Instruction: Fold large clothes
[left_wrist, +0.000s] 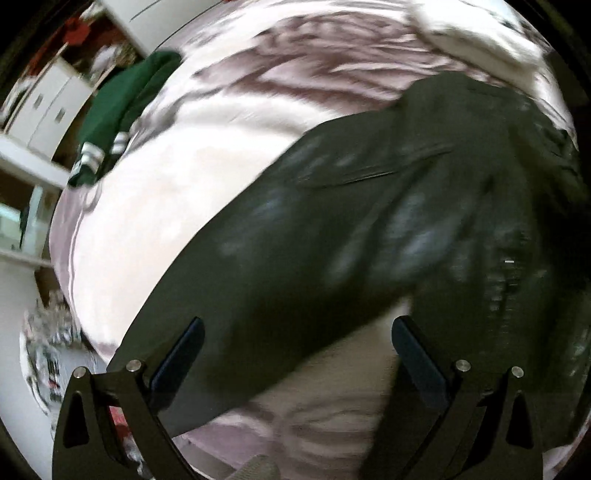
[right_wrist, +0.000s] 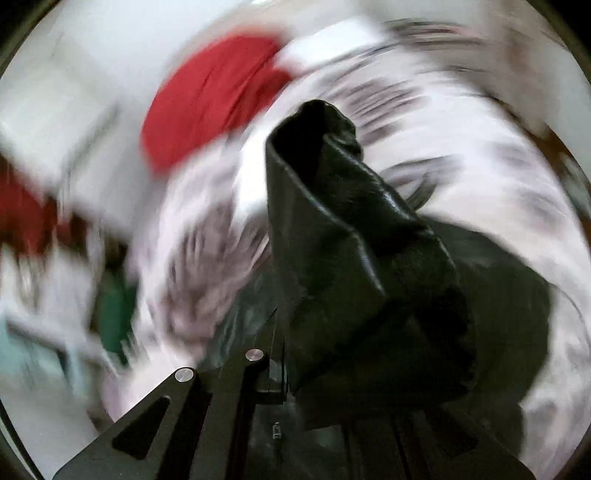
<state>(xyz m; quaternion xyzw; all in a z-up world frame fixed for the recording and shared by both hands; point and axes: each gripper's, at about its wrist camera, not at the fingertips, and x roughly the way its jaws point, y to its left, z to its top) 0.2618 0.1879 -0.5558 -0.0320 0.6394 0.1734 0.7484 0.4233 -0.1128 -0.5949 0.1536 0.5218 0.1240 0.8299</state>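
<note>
left wrist view: the left gripper (left_wrist: 297, 354) has its jaws spread wide, nothing between them. just ahead of the jaws and between the two fingers (left_wrist: 177, 363) lies the black leather jacket (left_wrist: 332, 229), stretched out on a bed cover (left_wrist: 166, 206) of pale pink with darker streaks. the jacket runs from beside the near-left finger up and away to the far right, a slanted pocket flap (left_wrist: 373, 166) showing ahead of the jaws. far ahead and to the left of the jaws a green garment (left_wrist: 122, 110) with white stripes sits at the edge of the cover, well apart from the jacket. white cupboards (left_wrist: 51, 107) stand beyond it — all of it smeared by motion blur.

right wrist view: the right gripper (right_wrist: 291, 373) has its jaws pressed together on a fold of the same jacket (right_wrist: 332, 229), which rises from the jaws in a bunched, creased column straight ahead. more of it spreads dark to the right of the jaws, on the cover. ahead and to the left of the jaws sits a red cloth (right_wrist: 214, 99) — heavily blurred.
</note>
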